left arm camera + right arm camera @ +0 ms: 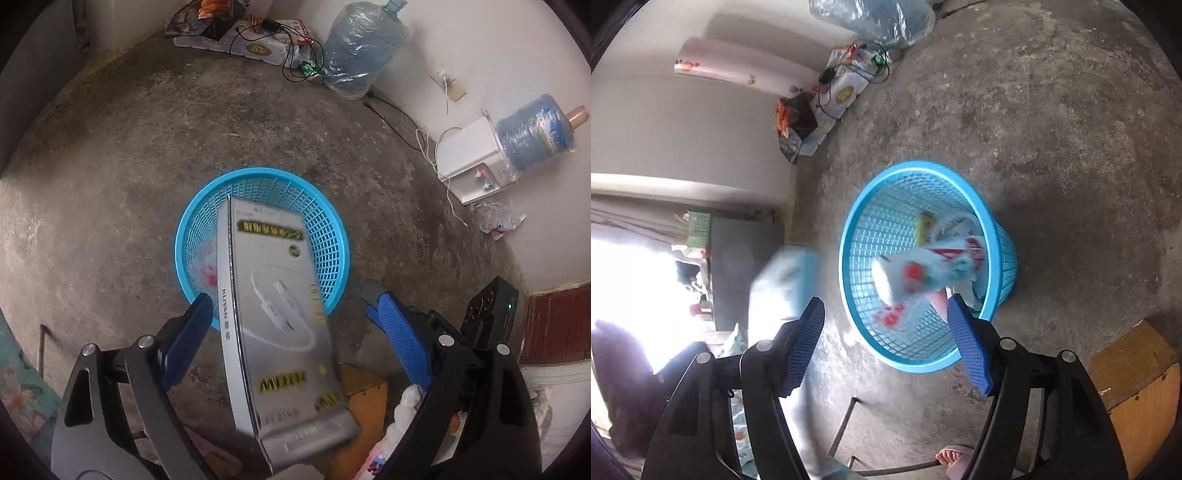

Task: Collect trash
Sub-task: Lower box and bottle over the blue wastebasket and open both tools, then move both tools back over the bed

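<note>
Box over bin, jaws spread on both grippers.

Left gripper [288, 306]: jaws wide, the silver-grey cardboard charger-cable box [280, 317] between them but touching neither as far as I can tell (blurred, likely dropping), its far end above the round blue plastic mesh wastebasket [332, 229] on the concrete floor [110, 166]. Right gripper [886, 314]: jaws wide, holding nothing. Basket already holds white-and-red wrappers [923, 273]. Judged partway done; a crumpled clear plastic wrapper [498, 219] remains by the far right wall.
</note>
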Action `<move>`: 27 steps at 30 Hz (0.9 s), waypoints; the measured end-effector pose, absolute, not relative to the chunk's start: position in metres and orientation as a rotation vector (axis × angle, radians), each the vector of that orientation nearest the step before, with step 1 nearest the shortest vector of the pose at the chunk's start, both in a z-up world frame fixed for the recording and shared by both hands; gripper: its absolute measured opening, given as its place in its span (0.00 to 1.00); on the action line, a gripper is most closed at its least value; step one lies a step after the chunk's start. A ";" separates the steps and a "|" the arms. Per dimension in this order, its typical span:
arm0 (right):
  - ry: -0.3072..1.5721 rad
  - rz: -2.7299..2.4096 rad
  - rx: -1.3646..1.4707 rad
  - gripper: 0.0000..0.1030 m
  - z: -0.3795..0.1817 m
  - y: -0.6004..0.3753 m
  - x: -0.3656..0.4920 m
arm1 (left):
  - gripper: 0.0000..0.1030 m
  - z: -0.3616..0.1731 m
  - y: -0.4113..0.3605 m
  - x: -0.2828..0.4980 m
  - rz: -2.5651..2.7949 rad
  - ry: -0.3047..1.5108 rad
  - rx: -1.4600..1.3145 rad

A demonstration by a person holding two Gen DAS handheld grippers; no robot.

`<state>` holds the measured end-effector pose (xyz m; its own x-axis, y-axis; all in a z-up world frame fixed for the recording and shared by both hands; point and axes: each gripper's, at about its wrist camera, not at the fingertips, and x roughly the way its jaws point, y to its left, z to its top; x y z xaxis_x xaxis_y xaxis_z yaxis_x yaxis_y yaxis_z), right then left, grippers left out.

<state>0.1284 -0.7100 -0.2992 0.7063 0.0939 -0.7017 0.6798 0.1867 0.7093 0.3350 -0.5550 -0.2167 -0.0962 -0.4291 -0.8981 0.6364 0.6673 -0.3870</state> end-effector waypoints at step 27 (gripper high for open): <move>0.615 -0.531 0.786 0.74 -0.155 -0.620 0.079 | 0.84 0.007 -0.319 0.270 -1.033 1.059 0.032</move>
